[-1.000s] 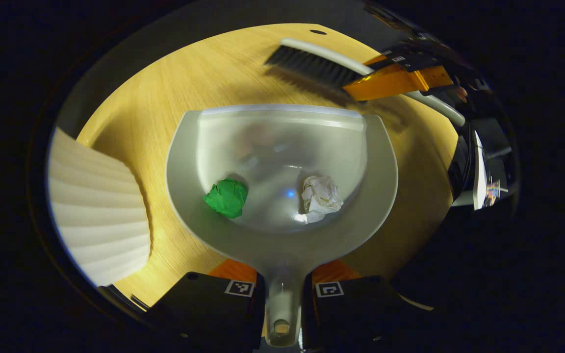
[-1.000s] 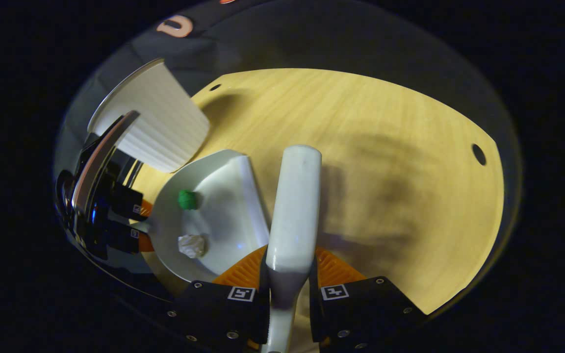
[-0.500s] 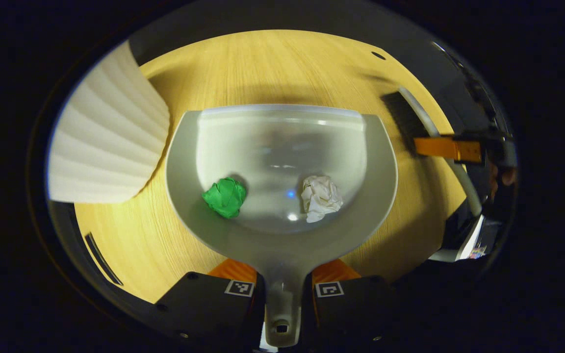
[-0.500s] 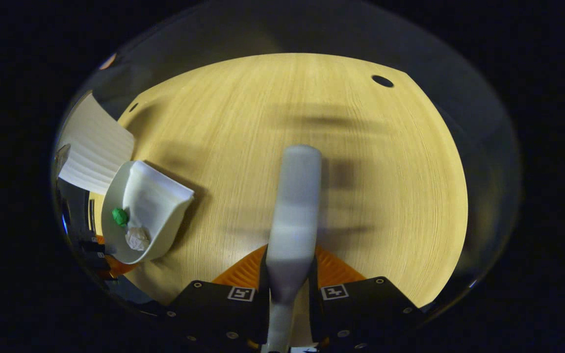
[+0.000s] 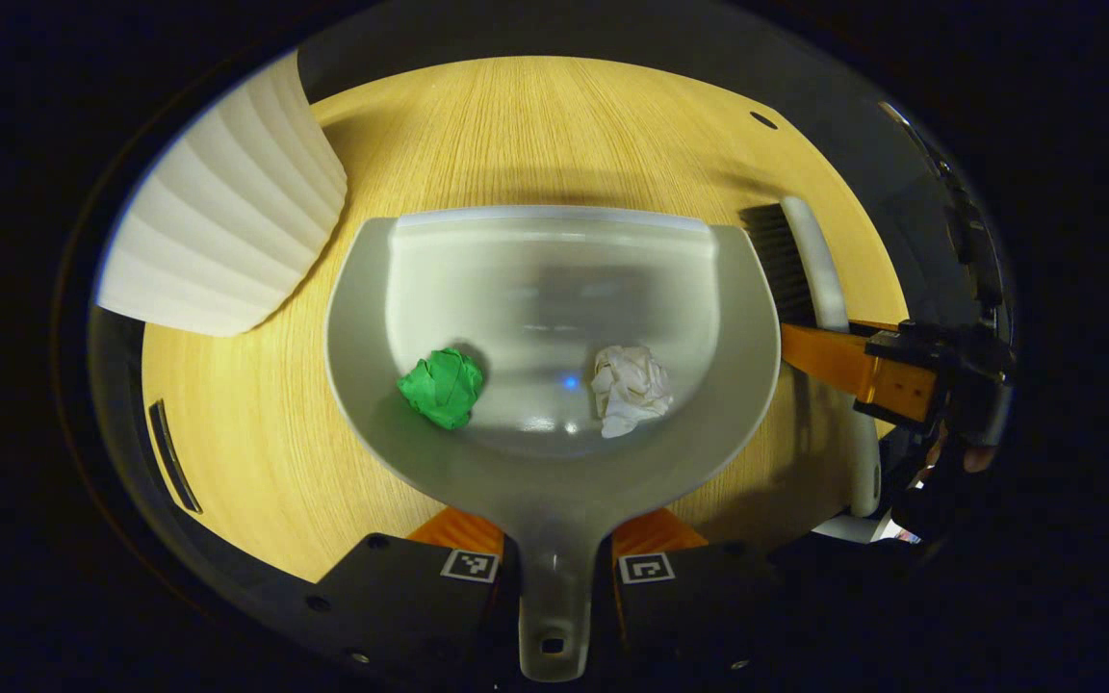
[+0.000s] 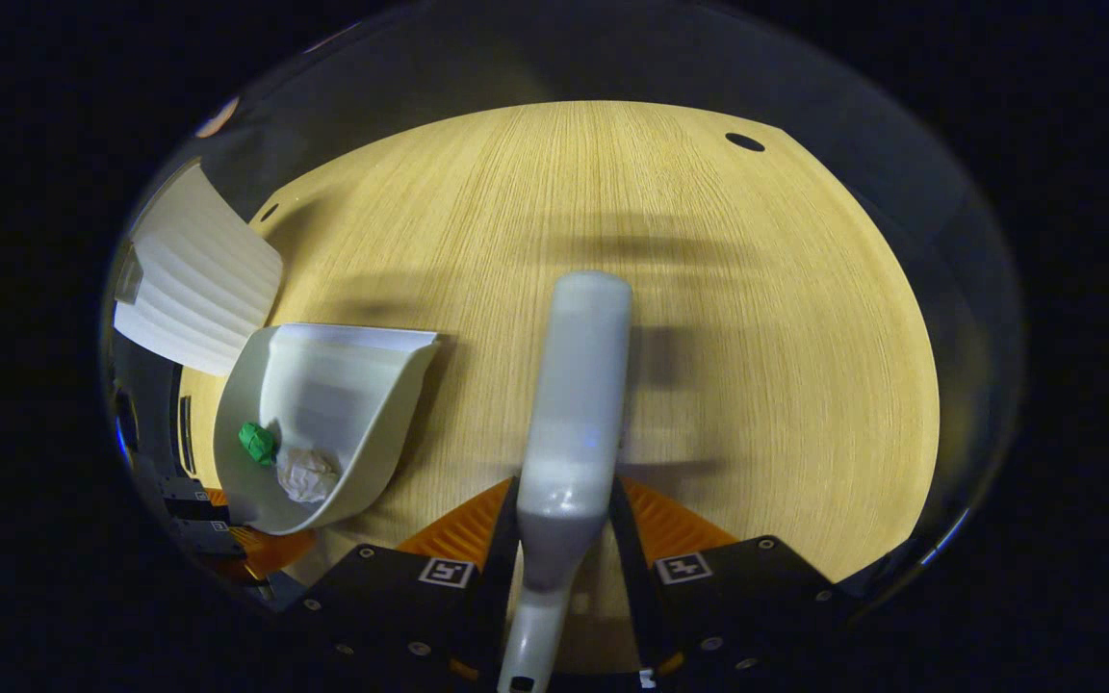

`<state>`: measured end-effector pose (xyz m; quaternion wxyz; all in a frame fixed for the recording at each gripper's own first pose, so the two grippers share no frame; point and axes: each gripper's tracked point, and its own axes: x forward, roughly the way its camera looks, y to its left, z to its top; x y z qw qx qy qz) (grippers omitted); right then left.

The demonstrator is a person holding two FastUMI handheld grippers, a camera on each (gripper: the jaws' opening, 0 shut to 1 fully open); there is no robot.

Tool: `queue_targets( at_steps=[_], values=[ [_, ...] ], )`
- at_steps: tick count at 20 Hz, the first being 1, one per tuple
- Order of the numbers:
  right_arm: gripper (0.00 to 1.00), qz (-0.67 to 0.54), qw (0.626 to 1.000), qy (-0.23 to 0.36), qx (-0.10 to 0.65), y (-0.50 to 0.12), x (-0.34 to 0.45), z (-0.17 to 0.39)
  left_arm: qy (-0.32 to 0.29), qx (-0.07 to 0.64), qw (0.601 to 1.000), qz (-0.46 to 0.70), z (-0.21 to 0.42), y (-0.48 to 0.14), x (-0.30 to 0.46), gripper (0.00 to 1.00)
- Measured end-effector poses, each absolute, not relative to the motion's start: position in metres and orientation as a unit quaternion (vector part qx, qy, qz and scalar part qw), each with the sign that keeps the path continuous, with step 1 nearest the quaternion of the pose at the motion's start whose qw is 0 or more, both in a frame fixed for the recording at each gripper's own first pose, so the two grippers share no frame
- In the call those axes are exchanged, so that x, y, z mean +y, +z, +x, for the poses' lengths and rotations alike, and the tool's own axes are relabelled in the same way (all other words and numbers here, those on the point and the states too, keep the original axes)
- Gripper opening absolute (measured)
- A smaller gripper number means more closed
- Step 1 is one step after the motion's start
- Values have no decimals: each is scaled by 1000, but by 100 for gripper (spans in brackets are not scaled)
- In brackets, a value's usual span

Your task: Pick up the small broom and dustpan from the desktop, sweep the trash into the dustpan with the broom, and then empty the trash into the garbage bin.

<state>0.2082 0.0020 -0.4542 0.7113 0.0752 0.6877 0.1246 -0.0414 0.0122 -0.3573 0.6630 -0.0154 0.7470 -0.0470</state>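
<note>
My left gripper [image 5: 554, 568] is shut on the handle of the pale grey dustpan [image 5: 745, 327], which hangs level above the wooden desktop [image 5: 516, 125]. Inside the pan lie a green paper ball [image 5: 441, 386] and a white paper ball [image 5: 630, 389]. The white ribbed garbage bin [image 5: 227, 226] stands at the upper left, apart from the pan. My right gripper [image 6: 562, 568] is shut on the white broom [image 6: 576, 385], held over the desktop [image 6: 757, 318]. In the right gripper view the dustpan [image 6: 362, 385] with both balls sits left, beside the bin [image 6: 193, 279]. The broom [image 5: 810, 265] and the right gripper [image 5: 810, 354] appear right of the pan in the left gripper view.
Small round holes mark the desktop near its far edge [image 6: 744, 141] [image 5: 762, 120]. The desk's near left edge has a dark slot [image 5: 174, 457]. A broad stretch of bare wood lies ahead of the broom.
The broom swung away from the pan's mouth to its right side. The bin shifted from low left to upper left in the left gripper view as the dustpan turned toward it.
</note>
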Motion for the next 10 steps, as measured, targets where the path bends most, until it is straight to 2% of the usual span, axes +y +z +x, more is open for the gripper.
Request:
queue_targets(
  at_steps=[1, 3, 5, 10],
  values=[
    [69, 78, 716, 124, 682, -452, -2, 210, -47, 742, 669, -15, -46, -358, 11, 31],
    [85, 88, 728, 121, 669, -445, -13, 218, -56, 730, 681, -11, -48, -355, 12, 31],
    [94, 91, 741, 117, 655, -437, -19, 226, -69, 713, 698, 7, -48, -348, 17, 31],
    [96, 100, 770, 106, 622, -421, -31, 241, -107, 674, 731, 23, -26, -317, 20, 31]
  ],
)
